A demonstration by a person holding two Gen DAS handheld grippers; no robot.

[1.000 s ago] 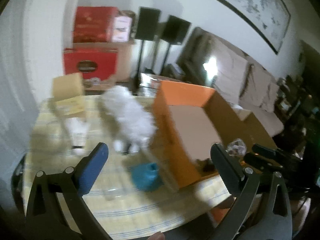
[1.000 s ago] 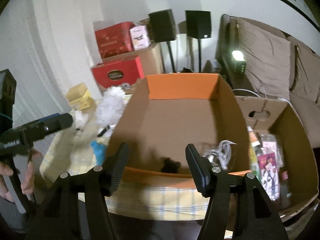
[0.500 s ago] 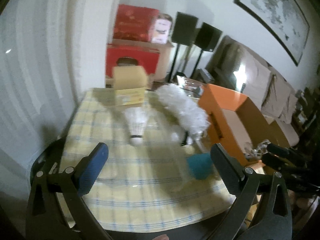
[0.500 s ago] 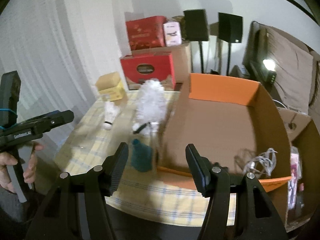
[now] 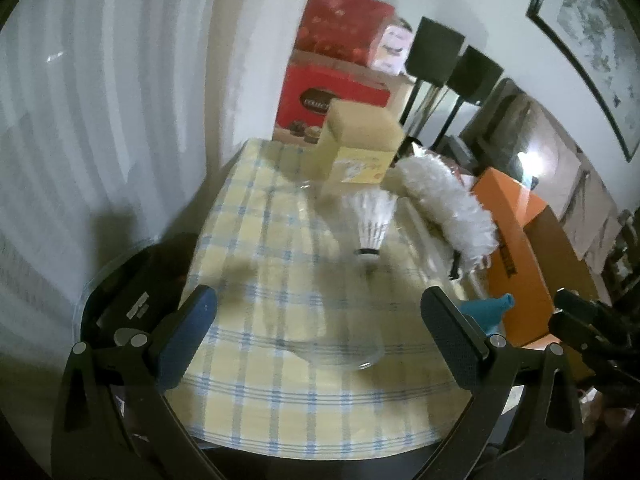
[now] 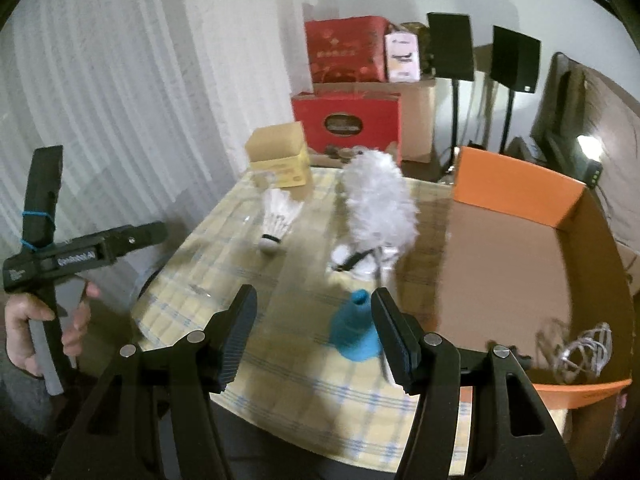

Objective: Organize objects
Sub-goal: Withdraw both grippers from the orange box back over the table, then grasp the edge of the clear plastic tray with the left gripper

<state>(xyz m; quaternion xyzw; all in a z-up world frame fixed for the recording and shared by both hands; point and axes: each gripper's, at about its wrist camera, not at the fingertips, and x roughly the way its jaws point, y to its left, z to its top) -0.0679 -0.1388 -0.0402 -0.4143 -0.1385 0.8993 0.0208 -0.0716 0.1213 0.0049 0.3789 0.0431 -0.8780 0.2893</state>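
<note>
We hold the left gripper point(image 5: 318, 322) wide open and empty over the table point(image 5: 256, 240). Our right gripper point(image 6: 312, 330) also gapes, gripping nothing, just before the blue funnel point(image 6: 354, 334). The shuttlecock point(image 6: 278, 220) and duster point(image 6: 378, 204) lie beside the box point(image 6: 520, 248).

Right gripper point(image 6: 312, 334) gapes; blue cone point(image 6: 354, 334) seemingly just beyond.

White curtains point(image 6: 120, 80), black speakers point(image 6: 450, 46), sofa point(image 6: 608, 120)
</note>
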